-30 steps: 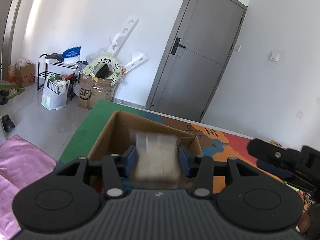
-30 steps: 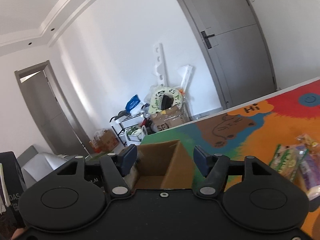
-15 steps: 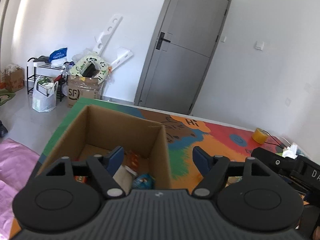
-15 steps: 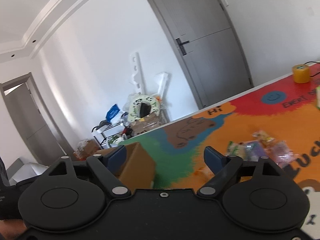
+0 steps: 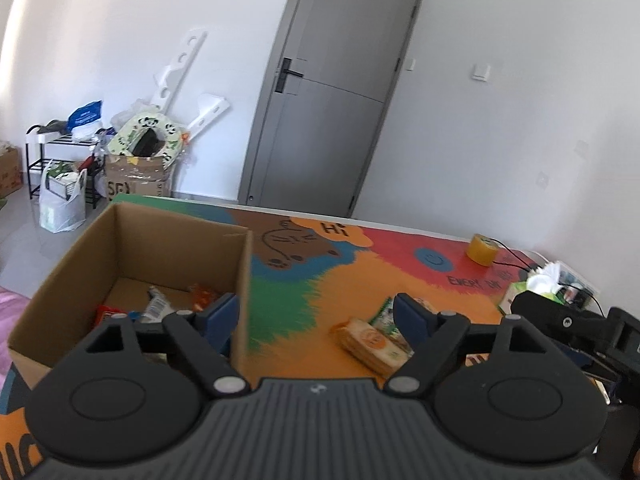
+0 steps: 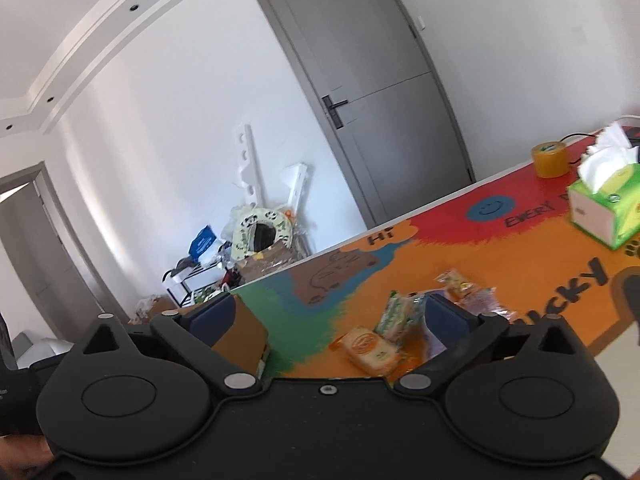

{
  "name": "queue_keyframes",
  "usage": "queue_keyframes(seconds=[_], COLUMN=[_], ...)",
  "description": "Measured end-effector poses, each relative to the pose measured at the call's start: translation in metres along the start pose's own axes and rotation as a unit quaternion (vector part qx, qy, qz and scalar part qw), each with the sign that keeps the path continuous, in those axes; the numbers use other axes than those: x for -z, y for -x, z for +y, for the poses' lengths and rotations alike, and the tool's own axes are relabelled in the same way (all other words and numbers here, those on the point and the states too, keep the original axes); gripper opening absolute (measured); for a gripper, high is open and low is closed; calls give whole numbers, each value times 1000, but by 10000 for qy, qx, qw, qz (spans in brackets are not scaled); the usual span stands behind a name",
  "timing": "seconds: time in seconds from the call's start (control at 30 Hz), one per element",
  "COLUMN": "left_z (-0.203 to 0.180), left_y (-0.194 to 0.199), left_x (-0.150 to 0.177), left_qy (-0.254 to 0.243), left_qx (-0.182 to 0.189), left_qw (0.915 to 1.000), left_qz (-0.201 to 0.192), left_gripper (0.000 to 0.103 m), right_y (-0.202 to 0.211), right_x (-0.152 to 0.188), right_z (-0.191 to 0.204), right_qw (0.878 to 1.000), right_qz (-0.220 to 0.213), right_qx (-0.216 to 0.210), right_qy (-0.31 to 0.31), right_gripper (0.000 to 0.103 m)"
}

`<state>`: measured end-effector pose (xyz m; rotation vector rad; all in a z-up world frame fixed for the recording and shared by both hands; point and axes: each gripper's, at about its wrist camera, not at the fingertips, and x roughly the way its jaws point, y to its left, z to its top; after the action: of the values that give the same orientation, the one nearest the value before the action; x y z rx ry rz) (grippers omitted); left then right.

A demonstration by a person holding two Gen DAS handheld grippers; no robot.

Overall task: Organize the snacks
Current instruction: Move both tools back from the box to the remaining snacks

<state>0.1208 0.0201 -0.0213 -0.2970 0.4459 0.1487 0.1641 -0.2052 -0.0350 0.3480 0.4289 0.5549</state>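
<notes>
The mat (image 5: 360, 276) covering the desk carries writing: "Hi" (image 5: 334, 230) in an orange cloud beside a drawn brown cat, and "EVERY DAY" partly legible near a blue smiley; the right wrist view adds large dark letters ending "UCKY". A carton on the floor (image 5: 134, 184) beyond the desk shows "SF".

The cardboard box (image 5: 160, 248) stands open on the green end of the mat, with several snack packets lying on its bottom. To the right of the box, loose on the orange area, lie an orange-wrapped snack (image 5: 368, 340) and a green-and-white packet (image 6: 396, 314), just beside each other, with more packets (image 6: 460, 284) further from the box. Further right of the box sit a roll of yellow tape (image 5: 482, 249) and a green tissue box (image 6: 604, 206). Behind stand white walls and a grey door (image 5: 332, 104).

The left claw (image 5: 316, 316) points slightly down over the box's right wall; its jaws have just been opening and grip nothing. The right claw (image 6: 328, 314), also tilted slightly down, has just been spreading to full width, empty, framing the loose snacks.
</notes>
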Motion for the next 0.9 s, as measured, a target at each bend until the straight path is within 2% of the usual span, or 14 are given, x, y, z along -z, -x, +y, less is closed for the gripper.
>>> queue_keyframes(seconds=[0.6,0.9], left_z=[-64,-71], left_y=[-10,-40], left_x=[17,34], left_qy=[-326,-276], left_qx=[376,271], left_qw=[9986,9977], left_qz=[171,550], left_gripper=[85,85], right_y=[48,42], right_x=[-2,6], right_z=[-64,-91], right_qw=[9968,9945], right_qz=[-317,-236], right_qx=[657,895], right_qy=[-320,-485], right_gripper=[103,103])
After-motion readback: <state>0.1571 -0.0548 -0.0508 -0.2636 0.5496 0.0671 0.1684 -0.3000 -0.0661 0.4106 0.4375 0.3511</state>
